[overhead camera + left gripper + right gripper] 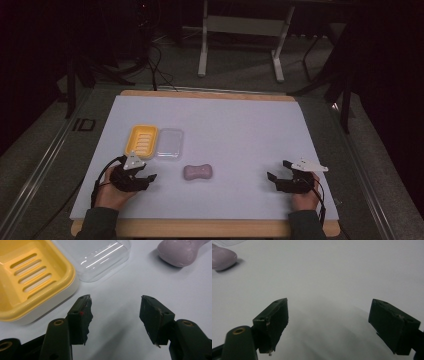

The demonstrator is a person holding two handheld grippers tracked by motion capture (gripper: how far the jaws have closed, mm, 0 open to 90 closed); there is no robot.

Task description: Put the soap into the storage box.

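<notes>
The pinkish-purple soap bar [198, 172] lies flat on the white mat [240, 130], and everything else is easiest placed from it. Just beyond it and a little to its left sits the clear plastic lid [169, 143], flat on the mat and apart from the soap. Touching that lid's far-left side is the yellow soap dish [141, 140], its slotted insert facing up. To the left of the soap, near it but not touching, the left gripper [148, 178] rests low over the mat in the person's left hand [111, 192]; its jaws stand parted with nothing between them, only bare mat. In the left gripper view the same jaws frame empty mat [117, 290], with the soap [178, 252] up at the right, the lid [100, 257] ahead and the dish [32, 277] at the left. Well to the right of the soap, the right gripper [276, 170] is held in the right hand [306, 196], jaws spread wide and empty. In the right gripper view the soap [222, 257] sits far off at the upper left
</notes>
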